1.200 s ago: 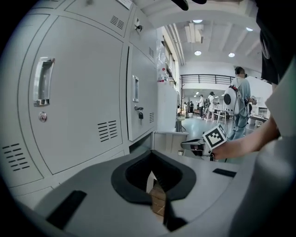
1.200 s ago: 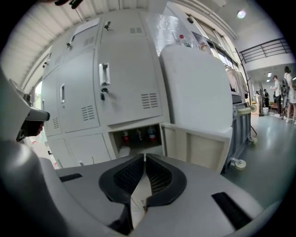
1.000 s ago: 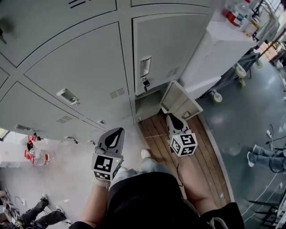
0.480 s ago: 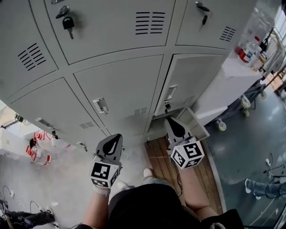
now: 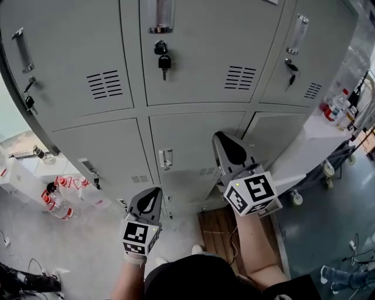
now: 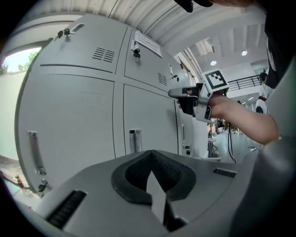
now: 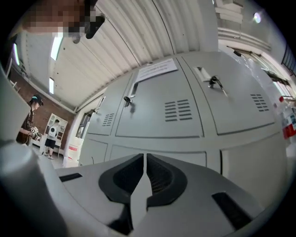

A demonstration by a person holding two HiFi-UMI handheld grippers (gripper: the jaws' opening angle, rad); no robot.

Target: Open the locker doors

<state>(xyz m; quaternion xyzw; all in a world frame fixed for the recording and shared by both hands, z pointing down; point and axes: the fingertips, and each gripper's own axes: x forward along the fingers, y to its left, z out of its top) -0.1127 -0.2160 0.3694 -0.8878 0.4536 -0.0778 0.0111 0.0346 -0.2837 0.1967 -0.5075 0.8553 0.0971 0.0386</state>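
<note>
Moved: both grippers rose; right gripper (image 5: 222, 143) reached centre frame, above left gripper (image 5: 153, 196).
Jaws: both closed, empty.
Doors: locker doors (image 5: 199, 70) shut, upper frame; likely stiff steel, light-swinging.
Hold: pull handle (image 5: 159, 16) above key (image 5: 164, 62).

The right gripper (image 5: 221, 140) has risen well above the left gripper (image 5: 153, 196), up the lockers (image 5: 193, 135).

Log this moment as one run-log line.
left claw: shut, empty | right claw: shut, empty, held higher | upper locker doors: closed
</note>
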